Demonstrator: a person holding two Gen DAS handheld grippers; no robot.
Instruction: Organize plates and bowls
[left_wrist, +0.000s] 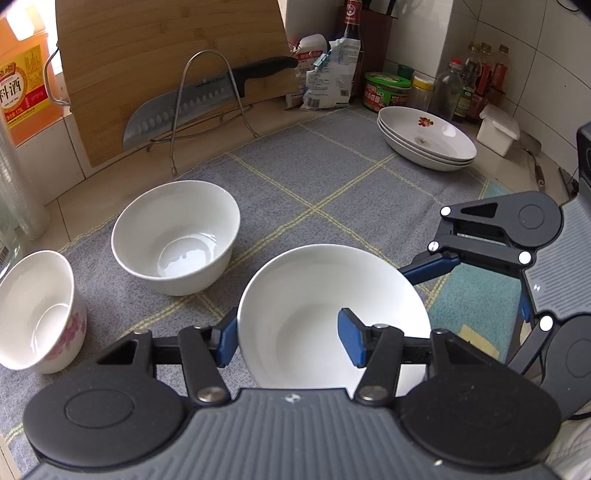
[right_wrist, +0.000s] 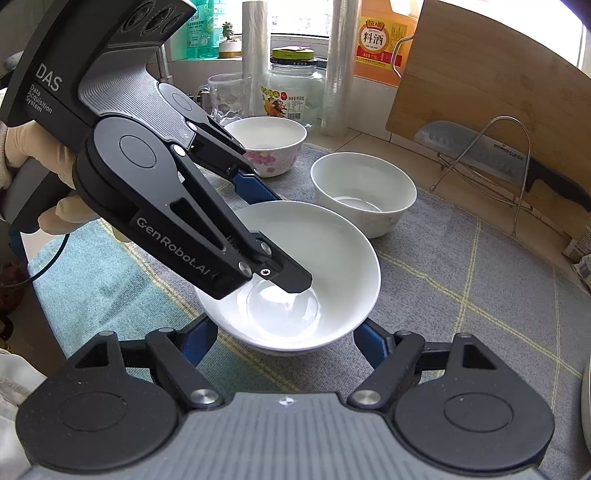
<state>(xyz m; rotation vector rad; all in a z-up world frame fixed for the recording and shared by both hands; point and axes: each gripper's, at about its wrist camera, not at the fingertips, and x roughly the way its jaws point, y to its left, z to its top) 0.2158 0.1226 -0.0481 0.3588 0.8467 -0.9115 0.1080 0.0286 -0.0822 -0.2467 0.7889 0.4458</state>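
Wide white bowl sits on the grey cloth, nearest of three bowls. The left claw straddles its rim, one pad inside, one outside, not yet clenched. The right claw waits released just beside the bowl's opposite wall.

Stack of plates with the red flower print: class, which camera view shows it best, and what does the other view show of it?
The left wrist view shows it best: the stack of plates sits whole on the grey mat near the jars, its print visible. The right wrist view does not clearly show it; only a pale curved edge at the right border might be part of it.
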